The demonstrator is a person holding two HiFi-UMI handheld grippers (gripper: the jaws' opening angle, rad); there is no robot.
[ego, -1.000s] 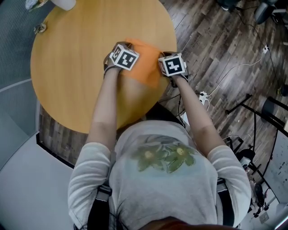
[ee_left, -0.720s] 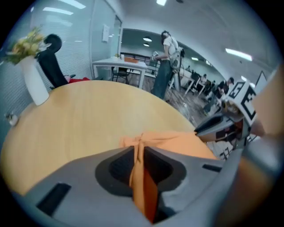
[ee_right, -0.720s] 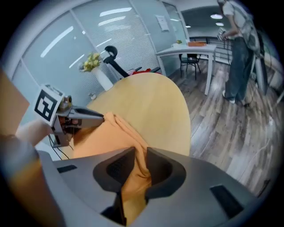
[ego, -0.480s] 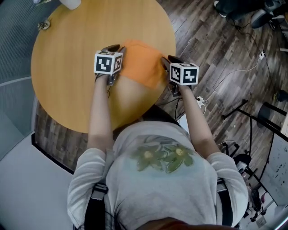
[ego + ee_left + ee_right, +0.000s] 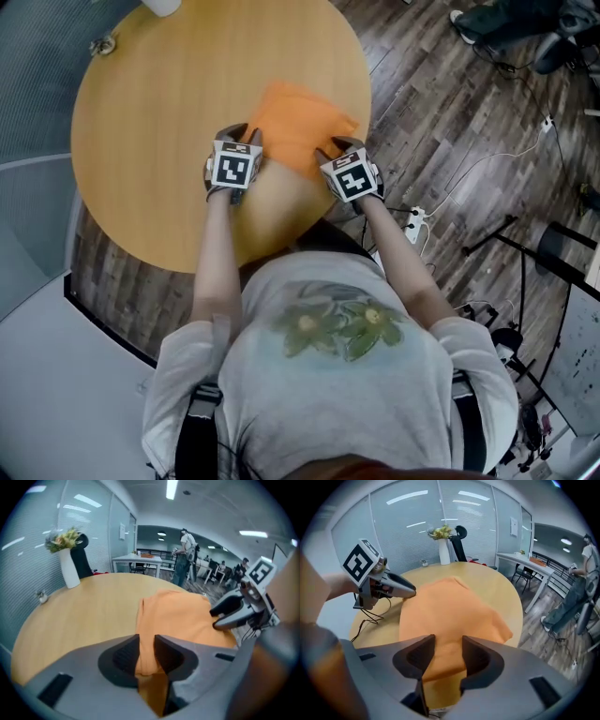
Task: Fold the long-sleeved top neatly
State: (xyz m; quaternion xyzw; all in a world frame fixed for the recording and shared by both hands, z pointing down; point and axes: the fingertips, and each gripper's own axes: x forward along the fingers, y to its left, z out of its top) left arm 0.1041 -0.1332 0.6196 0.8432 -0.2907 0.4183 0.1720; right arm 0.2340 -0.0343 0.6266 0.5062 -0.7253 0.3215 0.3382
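Both claws had just been opening: left claw [image 5: 146,644] and right claw [image 5: 448,646] straddled, ungripped, the lower edge of the folded orange long-sleeved top [image 5: 300,117]; fold released, I judged.

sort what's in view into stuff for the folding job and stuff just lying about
For the job:
- orange top, folded small on the round table
- left gripper and right gripper: jaws have just been opening, the top's near edge between each pair, apparently not pinched

Lying about:
- white vase of flowers
- small object beside it
- power strip on the floor
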